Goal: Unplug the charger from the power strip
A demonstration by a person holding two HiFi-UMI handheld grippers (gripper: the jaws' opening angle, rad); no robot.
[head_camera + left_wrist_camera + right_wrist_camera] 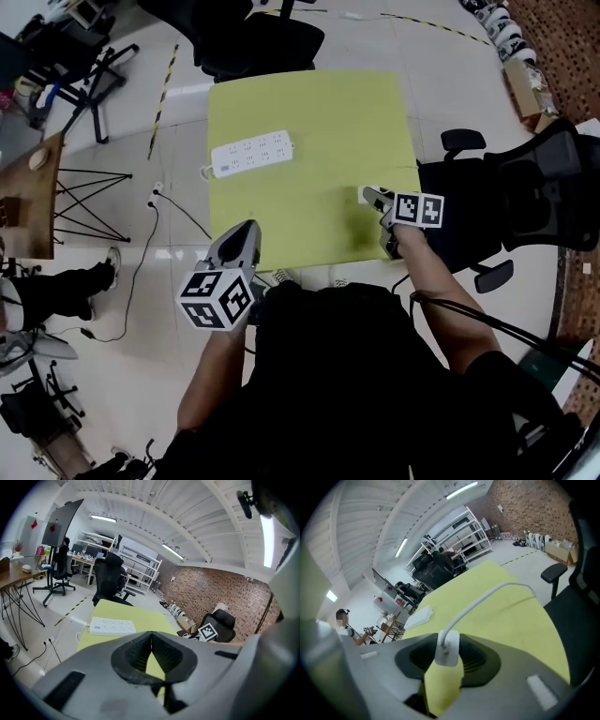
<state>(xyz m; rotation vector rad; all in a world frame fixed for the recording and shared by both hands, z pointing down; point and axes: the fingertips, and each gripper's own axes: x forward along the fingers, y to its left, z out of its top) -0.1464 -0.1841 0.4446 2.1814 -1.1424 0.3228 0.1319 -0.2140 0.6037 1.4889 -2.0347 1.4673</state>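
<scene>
No legible text or labels

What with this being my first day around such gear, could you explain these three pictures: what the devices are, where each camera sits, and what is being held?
There is no robot here. A person holds a hand-worked claw in each hand, and the marker cubes are part of those tools. The head view comes from a camera on the person's head, looking down. The two gripper views come from cameras riding on each claw, looking along its jaws. On the yellow-green table lies a white power strip, with nothing visibly plugged into it. The left claw is shut and empty. The right claw is shut on a small white charger, whose cable arcs away over the table.
</scene>
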